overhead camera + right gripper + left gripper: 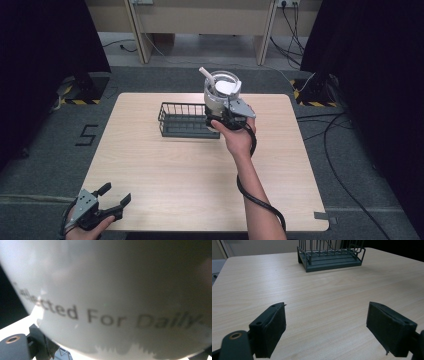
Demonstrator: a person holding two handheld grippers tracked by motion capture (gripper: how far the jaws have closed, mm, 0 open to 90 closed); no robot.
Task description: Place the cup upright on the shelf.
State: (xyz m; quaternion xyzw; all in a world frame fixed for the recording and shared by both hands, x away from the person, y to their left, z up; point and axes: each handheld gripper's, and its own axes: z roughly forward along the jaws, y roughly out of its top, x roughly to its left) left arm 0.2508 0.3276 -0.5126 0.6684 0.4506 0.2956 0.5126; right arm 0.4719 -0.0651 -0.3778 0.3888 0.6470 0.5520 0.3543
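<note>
Right gripper (226,111) is clamping a white cup (221,89) w/ printed text "For Daily", holding it upright above the table's (200,175) far edge, just right of the wire basket (187,120). Cup's long axis is standing vertical, mouth facing up; a white spoon handle (206,74) is sticking out, leaning to the upper left. Basket is sitting right beside the cup's lower left side. Left gripper (109,197) is resting at the near-left corner, jaws spread wide, nothing btwn them.
</note>
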